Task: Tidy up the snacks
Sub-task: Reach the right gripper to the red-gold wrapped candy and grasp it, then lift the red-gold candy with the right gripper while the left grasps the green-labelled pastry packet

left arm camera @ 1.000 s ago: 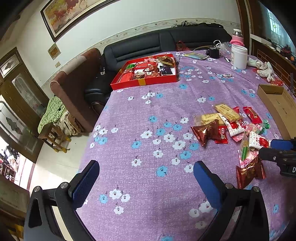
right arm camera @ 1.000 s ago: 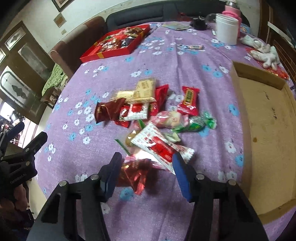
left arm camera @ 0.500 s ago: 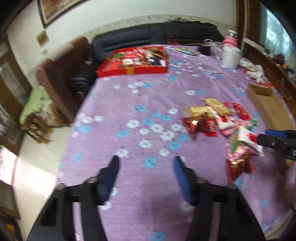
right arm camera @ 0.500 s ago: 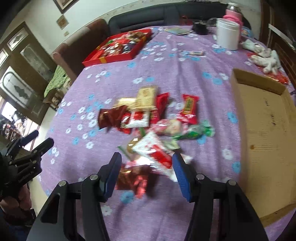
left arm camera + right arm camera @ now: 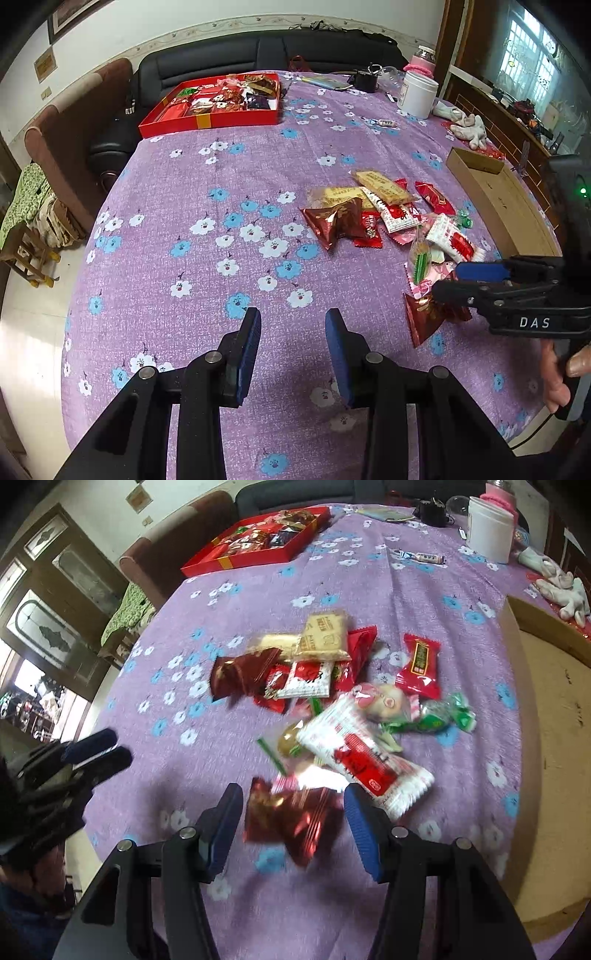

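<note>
A pile of wrapped snacks point(image 5: 391, 218) lies on the purple flowered tablecloth point(image 5: 221, 221). It also shows in the right wrist view point(image 5: 343, 686). My right gripper point(image 5: 293, 812) is open, its fingers on either side of a dark red foil packet point(image 5: 291, 816), which also shows in the left wrist view point(image 5: 424, 317). A white and red packet point(image 5: 365, 760) lies just beyond it. My left gripper point(image 5: 293, 332) is open and empty over bare cloth, left of the pile. A red tray point(image 5: 210, 107) with several snacks stands at the far side.
An open cardboard box point(image 5: 554, 738) lies to the right of the pile. A white canister point(image 5: 417, 94), a pink-lidded jar point(image 5: 421, 61) and white gloves point(image 5: 465, 122) are at the far right. A black sofa point(image 5: 258, 51) and a brown armchair point(image 5: 74, 122) stand beyond the table.
My left gripper has narrowed its opening and swung right toward the pile. My right gripper has stayed open around the dark red foil packet, with slight camera shift.
</note>
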The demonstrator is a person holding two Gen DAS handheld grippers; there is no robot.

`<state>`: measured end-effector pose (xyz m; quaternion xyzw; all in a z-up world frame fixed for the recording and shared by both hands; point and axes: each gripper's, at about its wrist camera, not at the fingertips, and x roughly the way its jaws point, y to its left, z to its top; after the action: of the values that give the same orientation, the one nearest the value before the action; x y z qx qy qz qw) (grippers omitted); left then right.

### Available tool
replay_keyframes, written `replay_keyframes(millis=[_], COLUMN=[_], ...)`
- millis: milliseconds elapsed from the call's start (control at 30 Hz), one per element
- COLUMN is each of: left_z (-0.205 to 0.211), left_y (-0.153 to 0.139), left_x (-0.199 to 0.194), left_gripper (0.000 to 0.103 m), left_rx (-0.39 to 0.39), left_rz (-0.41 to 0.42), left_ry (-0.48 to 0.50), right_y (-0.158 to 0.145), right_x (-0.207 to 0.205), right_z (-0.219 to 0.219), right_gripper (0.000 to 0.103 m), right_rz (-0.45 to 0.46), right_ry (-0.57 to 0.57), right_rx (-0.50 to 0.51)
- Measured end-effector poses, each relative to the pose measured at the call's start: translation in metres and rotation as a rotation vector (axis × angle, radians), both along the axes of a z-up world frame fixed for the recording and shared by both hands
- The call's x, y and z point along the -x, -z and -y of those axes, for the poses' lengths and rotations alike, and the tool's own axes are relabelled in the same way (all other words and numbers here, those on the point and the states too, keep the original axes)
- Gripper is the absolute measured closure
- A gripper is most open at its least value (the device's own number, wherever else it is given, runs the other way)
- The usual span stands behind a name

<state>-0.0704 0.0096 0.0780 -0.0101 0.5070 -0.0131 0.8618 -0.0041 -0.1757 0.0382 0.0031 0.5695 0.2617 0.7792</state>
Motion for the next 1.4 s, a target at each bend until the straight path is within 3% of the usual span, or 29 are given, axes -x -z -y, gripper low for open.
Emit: replay_keyframes(millis=[200,267,367,433,633,733,767,833,900,1200,1400], left_z=[-0.017,-0.022,-0.026,-0.026,-0.021,-0.020,-0.020,-0.020,-0.020,0.025,0.062], left_y=[-0.001,0.000,0.002,0.002,0.001,0.001,0.000,0.000,0.001,0.006,0.017], left_x=[0.003,0.003,0.003,0.003,0.006,0.009,0.010,0.010,0.010,-0.014,-0.044], left_gripper=[0.065,0.065,0.065,0.065,0.065,0.065,0.065,0.065,0.065,0.065,0.065], left_rx=[0.000,0.001,0.011,0.012,0.008,0.009,0.011,0.015,0.034,0.198,0.263], left_rz=[0.004,0.004,-0.001,-0.001,0.001,-0.001,-0.001,-0.002,-0.005,-0.075,-0.120], left_ry=[-0.032,-0.045,-0.062,-0.067,-0.059,-0.055,-0.055,-0.055,-0.054,0.080,0.155], right_y=[-0.002,-0.010,-0.024,-0.027,-0.003,0.013,0.017,0.018,0.016,-0.021,-0.041], right_x=[0.045,0.050,0.048,0.045,0.035,0.028,0.027,0.026,0.030,0.038,0.048], right_z=[-0.028,-0.028,-0.029,-0.038,-0.059,-0.062,-0.063,-0.059,-0.052,0.040,0.091], right_gripper=[0.046,0.046,0.047,0.047,0.047,0.050,0.063,0.066,0.076,0.078,0.078], right_rz=[-0.135,-0.106,0.033,0.076,0.082,0.074,0.058,0.050,0.042,0.045,0.080], right_ry=[-0.272,-0.293,-0.326,-0.370,-0.534,-0.555,-0.551,-0.512,-0.478,-0.075,0.062], right_rx=[-0.071,-0.036,0.067,0.112,0.198,0.241,0.236,0.211,0.192,0.003,-0.029])
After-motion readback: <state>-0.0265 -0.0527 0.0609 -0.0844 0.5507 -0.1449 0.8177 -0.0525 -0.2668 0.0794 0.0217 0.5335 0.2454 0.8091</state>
